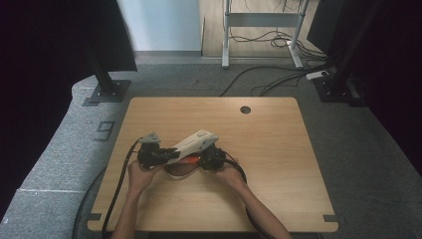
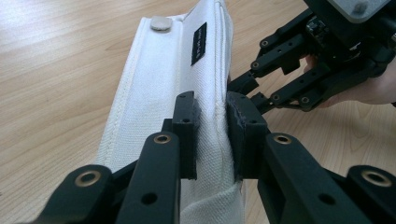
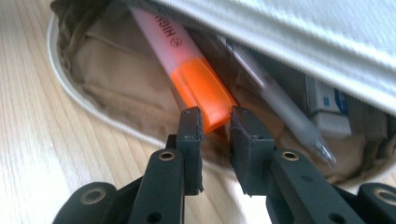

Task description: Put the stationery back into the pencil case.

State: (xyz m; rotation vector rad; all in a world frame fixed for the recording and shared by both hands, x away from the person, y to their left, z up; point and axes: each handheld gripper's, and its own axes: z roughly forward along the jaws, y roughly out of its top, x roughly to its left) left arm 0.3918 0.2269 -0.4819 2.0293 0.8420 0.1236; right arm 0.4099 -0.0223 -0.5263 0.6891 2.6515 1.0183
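Note:
A white canvas pencil case (image 1: pixel 195 142) lies open on the wooden table (image 1: pixel 278 149), its flap (image 2: pixel 159 93) lifted. My left gripper (image 1: pixel 149 154) (image 2: pixel 212 112) is shut on the flap's edge and holds it up. Inside, on the tan lining, lies a pink highlighter with an orange cap (image 3: pixel 201 86) (image 1: pixel 192 160). My right gripper (image 3: pixel 215 122) (image 1: pixel 211 158) reaches into the case's mouth, with its jaws closed on the tip of the orange cap. A grey pen (image 3: pixel 280 105) and a white eraser (image 3: pixel 327 105) lie beside the highlighter.
The table has a round cable hole (image 1: pixel 245 109) near its far edge. Black stands (image 1: pixel 107 84) rise at the back left and back right, and a grey desk frame (image 1: pixel 226 35) with loose cables is behind.

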